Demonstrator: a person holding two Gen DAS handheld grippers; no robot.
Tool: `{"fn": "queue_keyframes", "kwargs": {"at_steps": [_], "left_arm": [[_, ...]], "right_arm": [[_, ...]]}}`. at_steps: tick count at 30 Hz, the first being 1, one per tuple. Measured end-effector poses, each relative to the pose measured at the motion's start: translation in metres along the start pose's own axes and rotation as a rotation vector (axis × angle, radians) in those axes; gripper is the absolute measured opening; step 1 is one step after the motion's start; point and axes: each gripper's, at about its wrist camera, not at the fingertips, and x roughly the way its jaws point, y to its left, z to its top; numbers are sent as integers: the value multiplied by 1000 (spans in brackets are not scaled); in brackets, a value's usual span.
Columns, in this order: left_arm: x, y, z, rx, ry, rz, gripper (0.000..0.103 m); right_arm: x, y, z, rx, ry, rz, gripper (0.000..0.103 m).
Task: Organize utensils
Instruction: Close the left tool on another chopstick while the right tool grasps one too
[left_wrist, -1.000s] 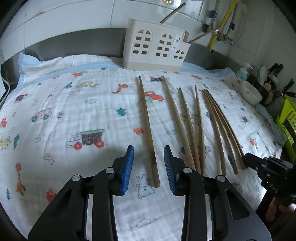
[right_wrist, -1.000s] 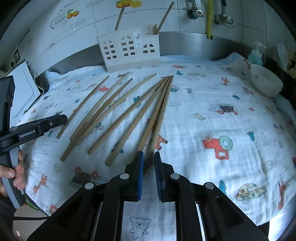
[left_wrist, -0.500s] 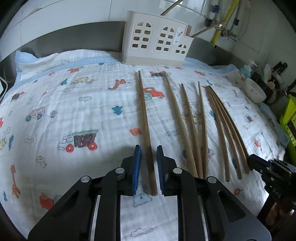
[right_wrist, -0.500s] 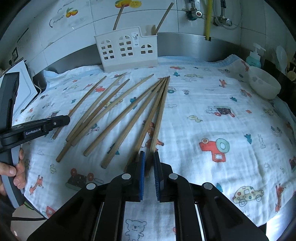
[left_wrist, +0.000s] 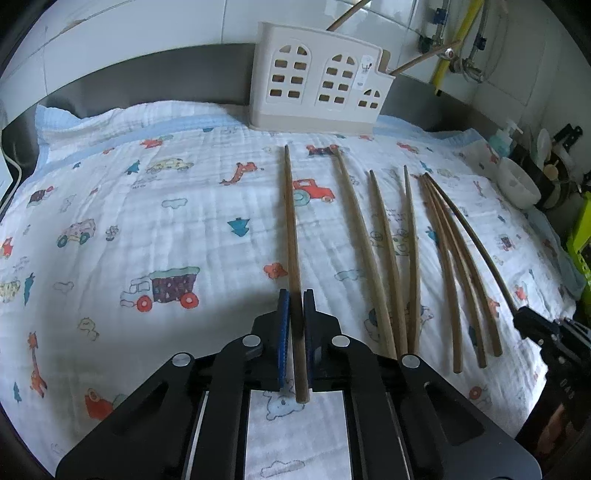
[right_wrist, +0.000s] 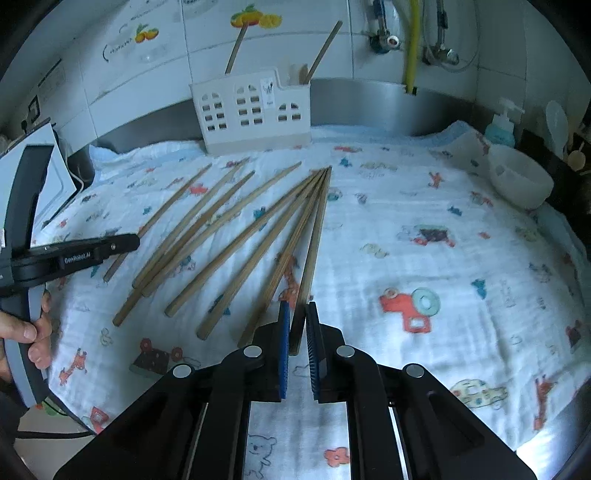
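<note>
Presently the left gripper (left_wrist: 293, 299) has its fingers closed on the leftmost chopstick (left_wrist: 290, 221), near its butt end on the cloth-covered worktop (left_wrist: 147, 229). The right gripper (right_wrist: 295, 314) narrowly straddles the rightmost chopstick (right_wrist: 314, 236); grip unconfirmed. Recommend lifting level, tips toward the white holder (left_wrist: 321, 83).

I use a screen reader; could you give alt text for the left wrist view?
The left gripper is shut on the leftmost chopstick lying on a cartoon-print cloth. More chopsticks lie to its right, a white utensil holder behind.
</note>
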Motion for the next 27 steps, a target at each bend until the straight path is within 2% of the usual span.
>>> {"fn": "queue_keyframes", "kwargs": {"at_steps": [13,21,24,27], "left_arm": [[-40,-5,8,4,-111,-51,6],[-64,-9,22,32,-192,-71,6],[-67,-10,27,43,-202,-74,6],[-61,-9,28,63,-170,-69,6]], "right_arm": [[-40,-3,25,-32,-122,-3,7],[-68,-4,63,-96,-212,14,7],[-74,-6,80,-113,-231,26,7],[-78,-7,89,-122,-242,34,7]]}}
